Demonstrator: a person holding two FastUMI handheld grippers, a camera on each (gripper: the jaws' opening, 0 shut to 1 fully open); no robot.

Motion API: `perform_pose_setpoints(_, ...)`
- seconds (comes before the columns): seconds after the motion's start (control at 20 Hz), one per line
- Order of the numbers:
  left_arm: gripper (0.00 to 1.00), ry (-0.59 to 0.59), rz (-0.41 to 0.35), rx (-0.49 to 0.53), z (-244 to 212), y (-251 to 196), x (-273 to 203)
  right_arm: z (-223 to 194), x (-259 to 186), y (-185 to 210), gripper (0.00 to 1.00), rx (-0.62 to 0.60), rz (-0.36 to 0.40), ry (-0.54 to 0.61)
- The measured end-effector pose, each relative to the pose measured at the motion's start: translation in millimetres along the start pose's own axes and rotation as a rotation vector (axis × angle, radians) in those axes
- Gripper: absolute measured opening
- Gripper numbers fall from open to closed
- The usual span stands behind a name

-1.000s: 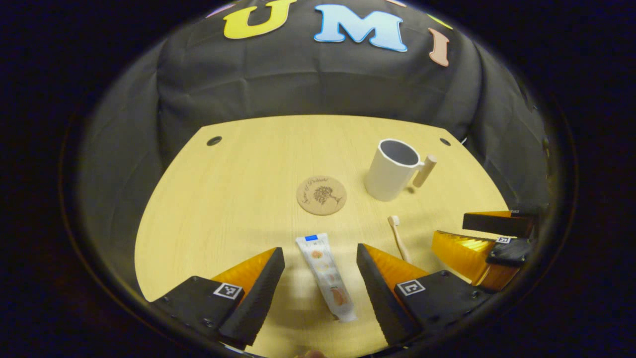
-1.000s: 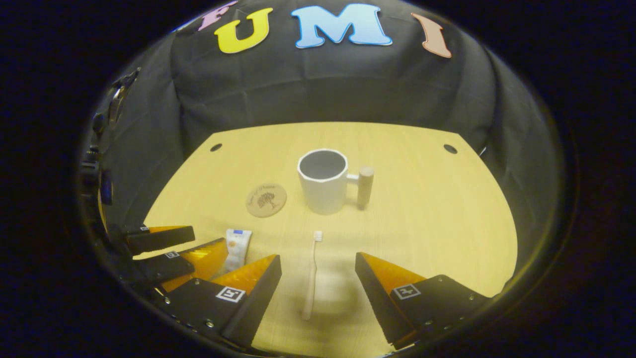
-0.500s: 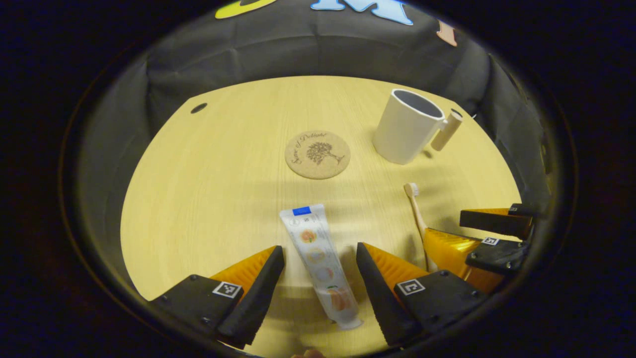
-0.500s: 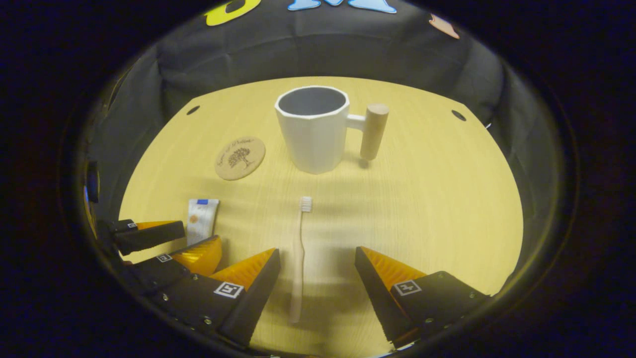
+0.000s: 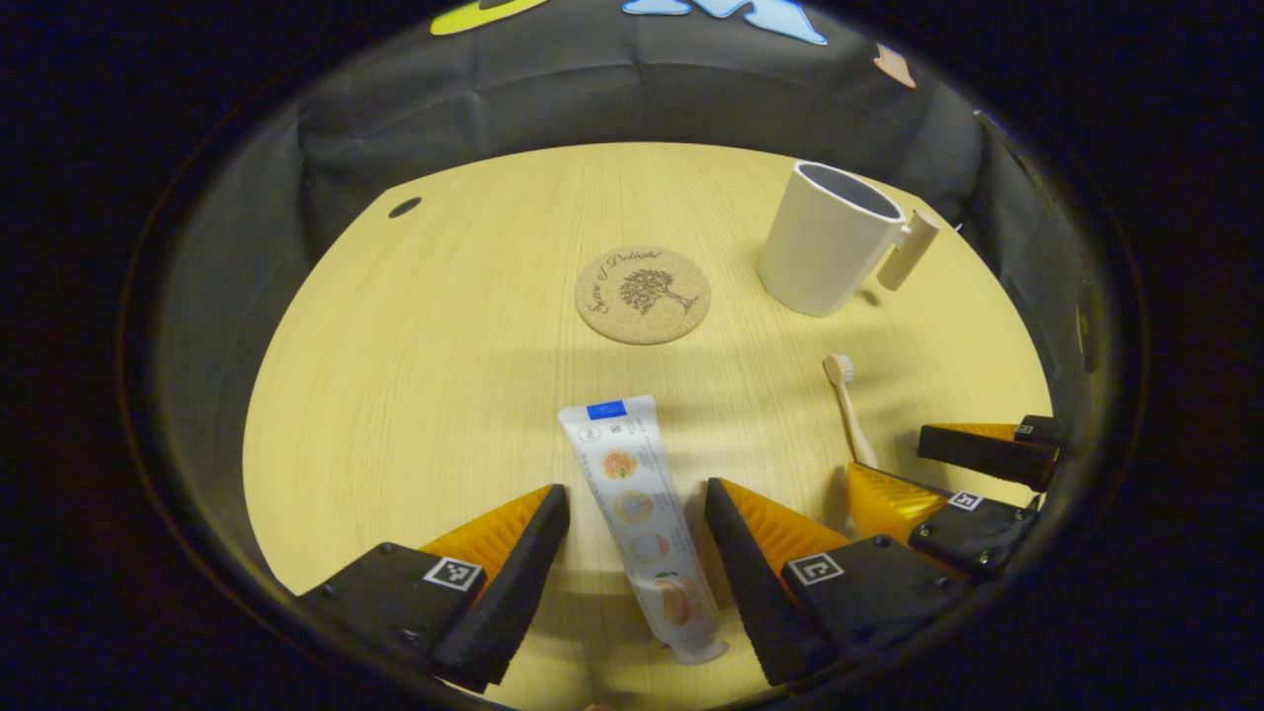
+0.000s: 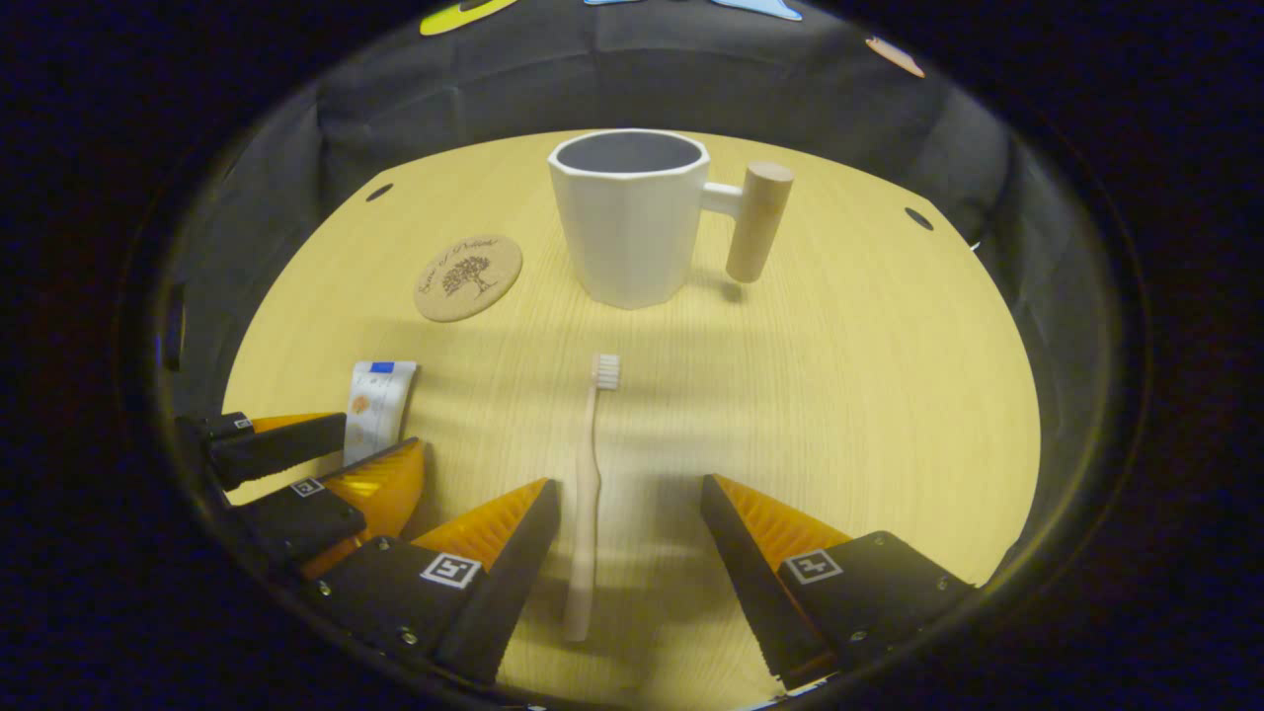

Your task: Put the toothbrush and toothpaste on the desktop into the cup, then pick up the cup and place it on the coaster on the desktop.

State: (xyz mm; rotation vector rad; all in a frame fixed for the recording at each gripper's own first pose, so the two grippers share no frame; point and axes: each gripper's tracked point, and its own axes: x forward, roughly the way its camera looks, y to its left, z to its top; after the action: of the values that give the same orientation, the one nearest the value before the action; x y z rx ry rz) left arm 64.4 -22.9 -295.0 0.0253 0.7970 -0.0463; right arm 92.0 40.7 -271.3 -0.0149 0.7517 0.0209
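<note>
I am at the first step, lining up both pickups. My left tool [image 5: 632, 538] is spread astride the toothpaste [image 5: 640, 523] lying flat on the bench [image 5: 415, 355]; my right tool [image 6: 627, 533] is spread over the toothbrush [image 6: 587, 494]. Next I judge each must lower and pinch. The cup [image 6: 632, 217] stands empty at the far side, the coaster [image 6: 467, 277] bare to its left.

I'm working in a staged recording booth, not a real bathroom: a black cloth wall [image 5: 632, 109] wraps closely round a pale wood-grain desktop [image 5: 444, 336] with round cable holes [image 5: 404, 207] near its far corners, lit dimly from above, and marker tags sit on the rig.
</note>
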Motion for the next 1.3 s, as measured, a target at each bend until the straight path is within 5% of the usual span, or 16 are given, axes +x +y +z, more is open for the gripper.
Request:
perform_pose_setpoints(0.15,0.94,0.005,-0.001,0.006,0.0,-1.0,0.2,-1.2,-0.8,0.8,0.93,-0.003,-0.004,0.011)
perform_pose_setpoints(0.2,0.94,0.007,-0.003,0.015,0.7,-1.1,-0.3,-2.1,-0.8,1.3,0.84,-0.002,-0.001,0.026)
perform_pose_setpoints(0.25,0.88,0.007,-0.005,0.023,0.5,-2.2,-0.3,-2.5,-1.8,1.7,0.74,-0.007,0.0,0.031)
perform_pose_setpoints(0.3,0.81,0.012,-0.008,0.03,1.3,-1.8,0.8,-2.4,-1.3,1.5,0.74,-0.003,-0.001,0.046)
perform_pose_setpoints(0.45,0.65,0.014,-0.013,0.035,2.6,-3.2,0.9,-6.2,-4.7,0.4,0.31,0.027,-0.005,0.076)
perform_pose_setpoints(0.55,0.59,0.021,-0.007,0.039,1.9,-2.7,-2.6,-2.3,-4.7,1.1,0.25,0.039,-0.005,0.077)
perform_pose_setpoints(0.6,0.5,0.019,0.003,0.047,2.4,-1.1,-2.3,-9.2,-4.4,2.1,0.07,0.052,-0.003,0.112)
perform_pose_setpoints(0.8,0.33,0.023,0.021,0.048,3.9,-2.8,0.4,-3.7,-3.6,1.4,0.02,0.061,0.005,0.092)
perform_pose_setpoints(1.2,0.34,-0.024,0.025,0.049,11.6,2.2,-6.2,-0.7,-8.0,-0.5,0.03,0.075,0.026,0.07)
perform_pose_setpoints(1.25,0.22,-0.03,0.027,0.053,15.3,4.2,-2.5,1.4,-12.9,-1.5,0.03,0.082,0.026,0.058)
perform_pose_setpoints(1.3,0.22,-0.031,0.023,0.054,16.5,4.7,-3.1,4.7,-16.1,-2.6,0.02,0.09,0.028,0.046)
